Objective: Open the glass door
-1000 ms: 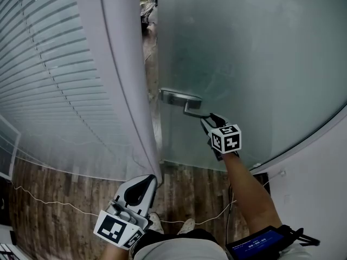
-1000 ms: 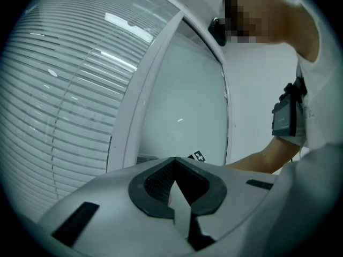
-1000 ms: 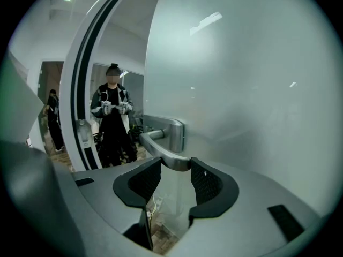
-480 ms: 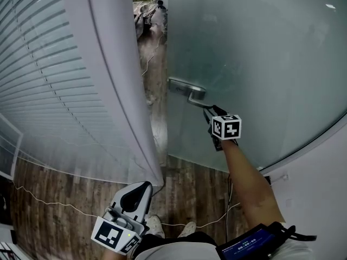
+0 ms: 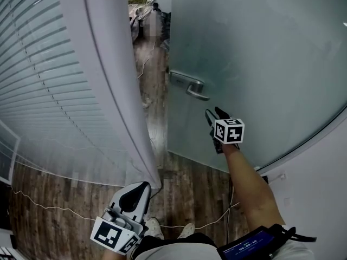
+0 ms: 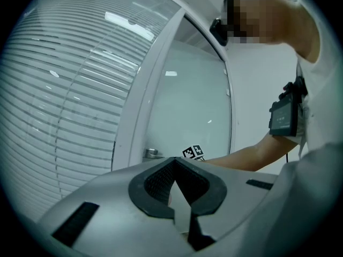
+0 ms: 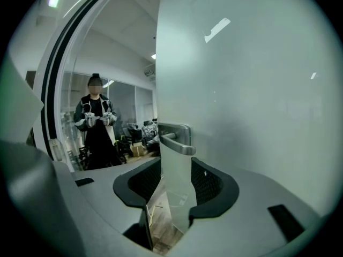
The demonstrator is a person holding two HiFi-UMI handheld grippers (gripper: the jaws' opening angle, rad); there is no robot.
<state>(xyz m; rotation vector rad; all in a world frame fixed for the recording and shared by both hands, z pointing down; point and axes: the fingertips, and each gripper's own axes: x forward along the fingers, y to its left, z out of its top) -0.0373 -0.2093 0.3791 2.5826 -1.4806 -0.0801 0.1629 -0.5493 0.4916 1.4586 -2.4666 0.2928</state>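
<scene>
The frosted glass door (image 5: 260, 58) stands ajar, with a gap along its left edge that opens onto the room beyond. Its metal lever handle (image 5: 191, 86) sticks out near that edge. My right gripper (image 5: 214, 114) hangs just below and right of the handle, apart from it, open with nothing between its pads. In the right gripper view the handle (image 7: 177, 143) and the door's edge show just ahead of the open right gripper (image 7: 176, 170). My left gripper (image 5: 133, 198) stays low by my body, shut and empty, with its fingertips meeting in the left gripper view (image 6: 174, 162).
A white door post (image 5: 108, 91) and a glass wall with blinds (image 5: 43, 91) stand to the left. A thin cable (image 5: 49, 205) trails over the wooden floor (image 5: 184, 183). Through the gap a person (image 7: 96, 122) stands amid clutter. A white wall (image 5: 320, 194) closes the right.
The door has swung further open and the gap at its left edge has widened. My right gripper has come off the handle's end and drawn back. The left gripper has hardly moved.
</scene>
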